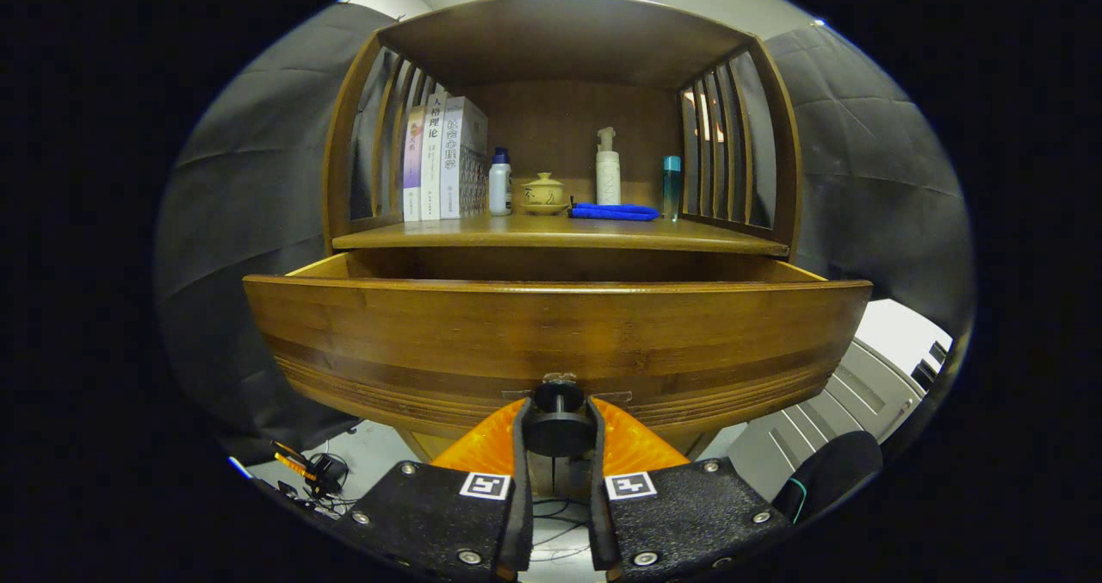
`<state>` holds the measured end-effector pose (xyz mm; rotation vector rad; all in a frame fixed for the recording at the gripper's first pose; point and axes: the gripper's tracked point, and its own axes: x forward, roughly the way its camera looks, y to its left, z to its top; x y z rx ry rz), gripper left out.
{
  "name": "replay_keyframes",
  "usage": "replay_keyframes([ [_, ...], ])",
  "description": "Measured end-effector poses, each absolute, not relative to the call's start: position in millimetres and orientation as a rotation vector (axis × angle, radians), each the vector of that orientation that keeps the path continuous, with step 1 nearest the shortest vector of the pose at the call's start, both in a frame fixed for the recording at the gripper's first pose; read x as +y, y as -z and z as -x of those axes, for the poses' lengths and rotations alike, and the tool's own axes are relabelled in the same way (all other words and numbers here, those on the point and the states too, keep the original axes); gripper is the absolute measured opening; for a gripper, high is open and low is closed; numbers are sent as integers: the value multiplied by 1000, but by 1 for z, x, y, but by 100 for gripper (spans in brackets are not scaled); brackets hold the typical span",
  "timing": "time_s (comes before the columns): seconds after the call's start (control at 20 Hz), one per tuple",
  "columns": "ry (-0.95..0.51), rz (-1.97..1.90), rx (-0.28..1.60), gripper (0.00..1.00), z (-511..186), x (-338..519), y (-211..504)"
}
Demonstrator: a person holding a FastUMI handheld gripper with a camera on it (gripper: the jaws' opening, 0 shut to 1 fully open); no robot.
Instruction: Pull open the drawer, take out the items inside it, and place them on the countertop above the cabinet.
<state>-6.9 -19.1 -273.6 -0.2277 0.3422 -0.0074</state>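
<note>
Wooden cabinet, drawer pulled out ahead of you; your fingers clamp its knob.

the drawer is a wide wooden one with a curved, bowed front of warm brown boards and fine horizontal grooves along its lower edge. it stands pulled out from the cabinet, its front panel just ahead of the fingers and its side walls running back beyond them under the worktop. its inside is hidden behind the tall front, so the contents cannot be told. a dark round knob on a short stem juts from the middle of the front's bottom edge and sits between the fingers, which close against it on both sides.
</note>
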Motion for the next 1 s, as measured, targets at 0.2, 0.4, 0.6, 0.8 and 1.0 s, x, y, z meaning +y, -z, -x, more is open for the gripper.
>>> replay_keyframes([
  [0.2,5,226,351,26,40,-20,276],
  [0.4,-10,221,368,26,68,-16,278],
  [0.6,-30,223,382,26,86,-15,281],
  [0.8,-57,211,394,34,89,-13,283],
  [1.0,-81,255,327,66,102,-16,248],
])
